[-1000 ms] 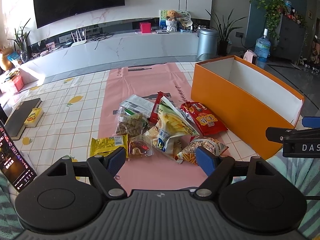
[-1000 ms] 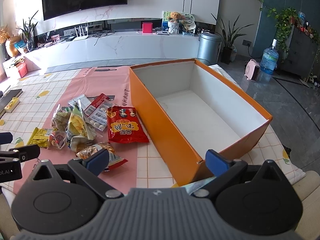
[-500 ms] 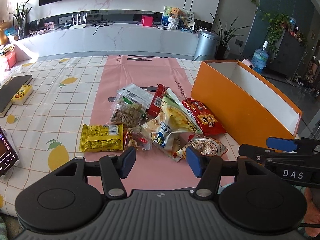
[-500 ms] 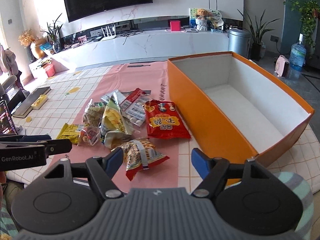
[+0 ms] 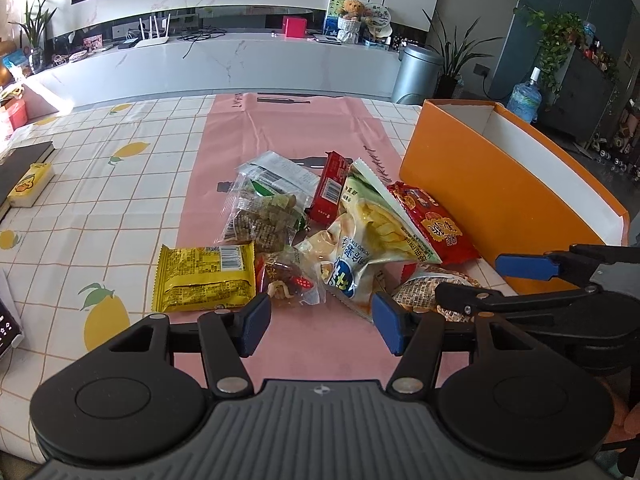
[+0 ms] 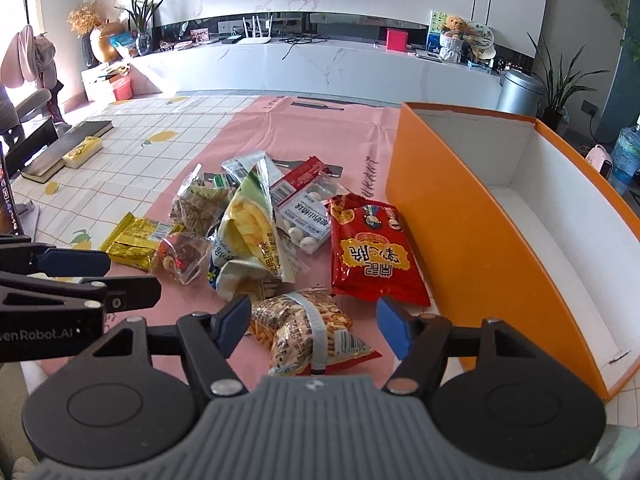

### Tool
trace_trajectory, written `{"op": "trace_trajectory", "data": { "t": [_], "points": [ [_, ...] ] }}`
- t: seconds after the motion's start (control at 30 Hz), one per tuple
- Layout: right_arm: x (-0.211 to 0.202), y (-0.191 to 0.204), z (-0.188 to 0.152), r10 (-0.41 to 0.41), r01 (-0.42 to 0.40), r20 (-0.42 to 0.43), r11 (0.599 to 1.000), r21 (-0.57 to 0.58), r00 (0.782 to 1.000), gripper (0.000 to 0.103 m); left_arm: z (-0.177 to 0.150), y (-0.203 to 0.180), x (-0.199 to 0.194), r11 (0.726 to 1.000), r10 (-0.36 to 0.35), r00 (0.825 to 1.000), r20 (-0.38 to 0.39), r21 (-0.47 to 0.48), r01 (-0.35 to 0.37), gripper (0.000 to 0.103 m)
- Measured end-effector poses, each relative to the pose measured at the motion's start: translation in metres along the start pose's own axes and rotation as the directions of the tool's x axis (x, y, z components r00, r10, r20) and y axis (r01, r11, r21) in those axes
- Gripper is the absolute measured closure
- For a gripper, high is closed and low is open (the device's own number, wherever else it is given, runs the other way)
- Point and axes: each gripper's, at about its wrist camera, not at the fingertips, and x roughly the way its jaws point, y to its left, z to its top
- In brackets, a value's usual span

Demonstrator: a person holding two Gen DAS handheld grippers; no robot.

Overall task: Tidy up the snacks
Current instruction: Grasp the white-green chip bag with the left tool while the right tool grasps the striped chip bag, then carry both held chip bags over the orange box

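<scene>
- The left tongs (image 5: pixel 318 322) are spread wide and hold nothing; they point forward, low over the pink mat (image 5: pixel 296 136) on the bench, at the near side of the snack pile.
- Between their blue fingertips (image 5: pixel 254 322) the small clear packet with red and brown sweets (image 5: pixel 290 282) shows, just beyond the tips and not touched.
- The right tongs (image 6: pixel 314 324) are also spread and grip nothing; they are level and low, with the beige-and-orange bag of stick snacks (image 6: pixel 310 330) lying in the gap between the two fingers, on the mat.
- I cannot tell if a finger already touches this bag.
- The large orange cardboard box with white inside (image 6: pixel 476 248) stands open at the right edge of the pile; nothing lies in the visible part of it.
- The red foil bag with yellow lettering (image 6: pixel 374 254) lies flat just beside the box wall, on its left.
- Further left of the box come the green-and-yellow chip bag (image 6: pixel 250 228), tilted up on other packets, the clear packet of white round candies (image 6: pixel 306 216), and the clear bag of brown squares (image 5: pixel 260 224).
- The yellow flat wrapper (image 5: pixel 204 276) is the farthest from the box, at the left end of the pile.
</scene>
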Motion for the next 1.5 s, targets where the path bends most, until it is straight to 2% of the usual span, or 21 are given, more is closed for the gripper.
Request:
{"op": "trace_trajectory", "data": {
  "t": [0.13,0.27,0.4,0.5,0.63,0.83,0.9,1.03,1.33,1.5],
  "points": [
    [0.017,-0.010,-0.003,-0.020,0.021,-0.038,0.999,0.036,0.999,0.047,0.007,-0.009,0.011,0.997,-0.024,0.999,0.022,0.072,0.022,0.032],
    [0.022,-0.030,-0.006,0.032,-0.026,-0.042,0.989,0.143,0.999,0.051,0.012,-0.025,0.026,0.984,-0.029,0.999,0.031,0.176,0.023,0.027],
    [0.022,-0.037,-0.005,0.035,-0.029,-0.033,0.983,0.184,0.999,0.055,0.016,-0.037,0.044,0.964,0.020,0.999,0.049,0.264,-0.032,0.023],
    [0.022,-0.042,-0.006,0.035,-0.030,-0.022,0.977,0.213,0.999,0.059,0.018,-0.040,0.054,0.957,0.017,0.999,0.036,0.290,-0.027,0.023],
    [0.021,-0.046,-0.008,0.035,-0.030,-0.019,0.972,0.232,0.999,0.059,0.018,-0.043,0.066,0.955,-0.001,1.000,0.031,0.296,-0.008,0.019],
    [0.024,-0.039,-0.008,0.019,-0.016,-0.012,0.985,0.173,1.000,0.054,0.013,-0.044,0.083,0.947,0.023,1.000,0.008,0.322,-0.024,0.020],
    [0.025,-0.038,-0.008,0.017,-0.015,-0.006,0.986,0.164,1.000,0.056,0.013,-0.041,0.084,0.952,0.014,1.000,0.015,0.307,-0.017,0.023],
    [0.026,-0.036,-0.008,0.007,-0.008,0.003,0.989,0.149,1.000,0.059,0.014,-0.040,0.081,0.959,-0.012,1.000,0.026,0.283,0.004,0.054],
    [0.022,-0.035,-0.009,0.014,-0.014,0.001,0.989,0.150,1.000,0.068,0.016,-0.034,0.061,0.977,0.002,0.999,0.042,0.215,-0.011,0.058],
    [0.012,-0.037,-0.009,0.040,-0.039,0.000,0.985,0.167,0.999,0.075,0.019,-0.031,0.039,0.985,-0.017,0.998,0.058,0.171,0.007,0.060]
  ]
}}
